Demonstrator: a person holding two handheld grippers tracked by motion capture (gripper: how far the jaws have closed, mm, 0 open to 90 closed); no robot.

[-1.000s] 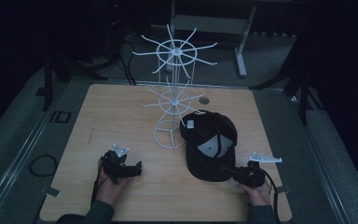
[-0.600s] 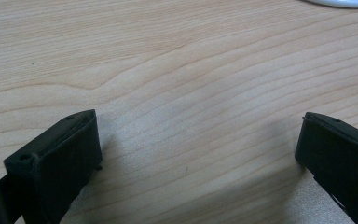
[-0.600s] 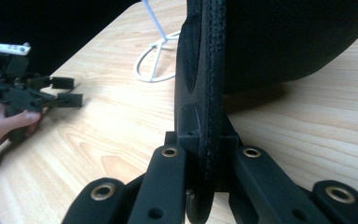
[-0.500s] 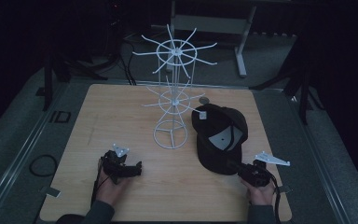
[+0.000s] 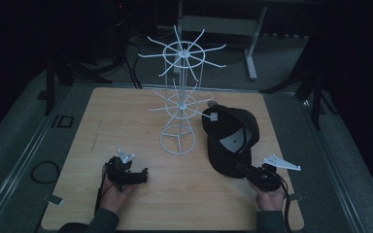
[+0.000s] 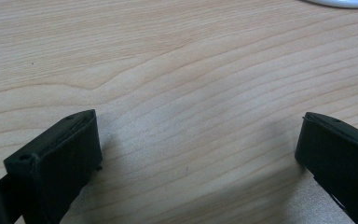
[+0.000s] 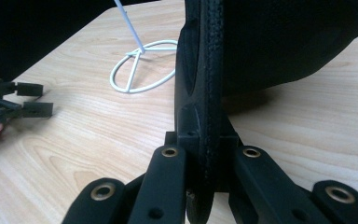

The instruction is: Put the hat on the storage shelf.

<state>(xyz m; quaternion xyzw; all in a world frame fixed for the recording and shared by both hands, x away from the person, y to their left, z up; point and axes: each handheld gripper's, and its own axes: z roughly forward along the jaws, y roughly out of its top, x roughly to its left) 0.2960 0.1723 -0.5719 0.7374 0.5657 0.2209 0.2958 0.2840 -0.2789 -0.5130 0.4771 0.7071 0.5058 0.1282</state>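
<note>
A black cap (image 5: 230, 138) sits at the table's right, beside the white wire rack (image 5: 180, 102). My right gripper (image 5: 245, 170) is shut on the cap's brim at its near edge. In the right gripper view the brim (image 7: 205, 84) stands on edge, clamped between the two jaws of the right gripper (image 7: 205, 135), and the dark crown (image 7: 284, 42) rises behind it. My left gripper (image 5: 143, 174) rests low on the wood at the front left. It is open, with bare table between the jaws of the left gripper (image 6: 198, 135).
The rack's round base ring (image 7: 142, 70) stands on the wooden table (image 5: 116, 116) just left of the cap, and its spokes reach out above. The left gripper (image 7: 28, 100) appears at the far left of the right gripper view. Dark floor surrounds the table.
The cap has slid to the right, away from the rack's base, and the right gripper has moved slightly right with it. The left gripper has stayed put.
</note>
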